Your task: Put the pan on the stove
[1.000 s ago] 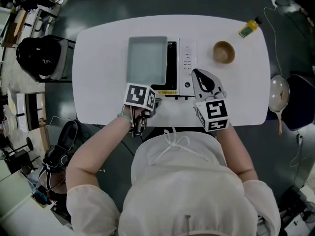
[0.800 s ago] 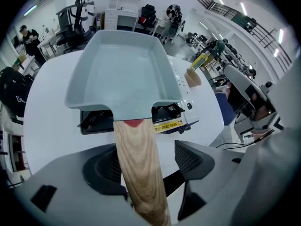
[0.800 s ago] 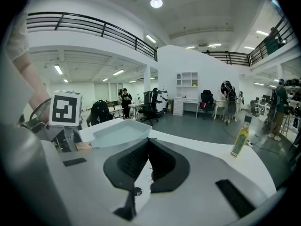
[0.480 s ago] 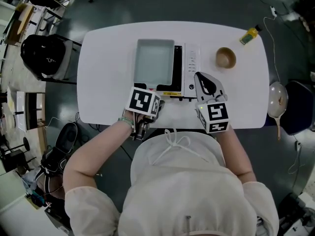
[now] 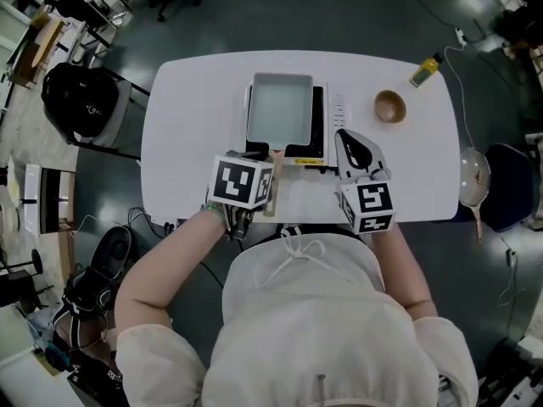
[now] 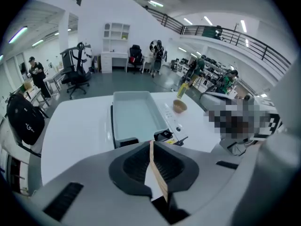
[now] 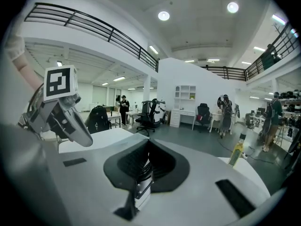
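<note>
1. The pale grey rectangular metal pan (image 5: 284,107) sits in the upper middle of the head view, over the left part of the black-topped portable stove with a white control strip (image 5: 340,113). I cannot tell whether its base rests on the stove or hangs just above it.
2. The pan's thin brown wooden handle (image 6: 157,171) runs from the near edge of the pan down toward me.
3. My left gripper (image 6: 151,147) has just been closing, and its black jaws now pinch that wooden handle edge-on between them, low in the middle of the left gripper view.
4. My right gripper (image 7: 148,149) is just right of the stove in the head view. Its jaws are pressed together with nothing between them.
5. Pan and stove stand on a white oval table (image 5: 195,125) that fills the middle of the head view.
6. On the table to the right of the stove is a small round brown wooden bowl (image 5: 390,106).
7. Farther to the upper right, near the table's edge, lies a yellow bottle with a green cap (image 5: 424,70).
</note>
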Motion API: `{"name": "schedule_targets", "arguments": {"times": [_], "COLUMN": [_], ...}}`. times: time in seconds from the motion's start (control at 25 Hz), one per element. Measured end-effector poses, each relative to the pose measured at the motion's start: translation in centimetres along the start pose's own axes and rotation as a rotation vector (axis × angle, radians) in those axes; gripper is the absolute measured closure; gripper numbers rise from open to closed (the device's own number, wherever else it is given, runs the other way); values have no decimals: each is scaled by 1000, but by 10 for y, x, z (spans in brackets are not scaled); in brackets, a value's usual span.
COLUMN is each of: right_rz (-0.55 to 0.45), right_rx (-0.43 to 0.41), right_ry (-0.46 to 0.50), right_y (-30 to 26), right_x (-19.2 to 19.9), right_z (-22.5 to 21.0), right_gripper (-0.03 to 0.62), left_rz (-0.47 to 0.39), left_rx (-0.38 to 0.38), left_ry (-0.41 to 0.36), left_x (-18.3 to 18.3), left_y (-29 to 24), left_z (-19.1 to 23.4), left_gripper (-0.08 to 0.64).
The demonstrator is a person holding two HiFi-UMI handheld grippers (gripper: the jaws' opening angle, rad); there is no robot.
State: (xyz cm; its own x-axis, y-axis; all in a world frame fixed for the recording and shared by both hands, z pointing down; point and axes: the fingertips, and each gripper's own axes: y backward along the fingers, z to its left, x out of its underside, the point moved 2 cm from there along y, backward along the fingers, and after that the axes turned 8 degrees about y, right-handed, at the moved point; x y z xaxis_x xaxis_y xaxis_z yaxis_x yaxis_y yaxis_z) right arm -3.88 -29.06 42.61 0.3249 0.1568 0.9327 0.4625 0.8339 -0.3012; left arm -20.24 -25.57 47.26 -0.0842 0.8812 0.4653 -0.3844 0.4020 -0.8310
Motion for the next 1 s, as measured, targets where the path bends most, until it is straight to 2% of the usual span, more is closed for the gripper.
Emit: {"name": "schedule_targets", "arguments": {"times": [0.12,0.32,0.48,0.72,0.84,1.0], "right_rz": [-23,-59,-90,-135,-152,-175], "right_rx": [12,26,28,16,17,14], "right_ry": [18,53,81,81,73,86], "right_y": [7,18,28,35,35,34], "right_x": [-10,-23,-34,-46,-53,-60], "right_z": [10,22,29,36,38,40], "right_gripper": [586,586,586,586,586,588], "left_rz": [-106,-271,-405,-650,-763,-874], "left_rx": [8,-25,-23,78,86,123], "left_ry": [-23,-90,-145,-193,-244,-303], "left_x": [-9,-23,-28,-36,-36,-33], "left_y": [21,55,81,116,131,145], "left_z": [5,16,21,19,20,14], "left_gripper": [536,540,540,540,540,540]}}
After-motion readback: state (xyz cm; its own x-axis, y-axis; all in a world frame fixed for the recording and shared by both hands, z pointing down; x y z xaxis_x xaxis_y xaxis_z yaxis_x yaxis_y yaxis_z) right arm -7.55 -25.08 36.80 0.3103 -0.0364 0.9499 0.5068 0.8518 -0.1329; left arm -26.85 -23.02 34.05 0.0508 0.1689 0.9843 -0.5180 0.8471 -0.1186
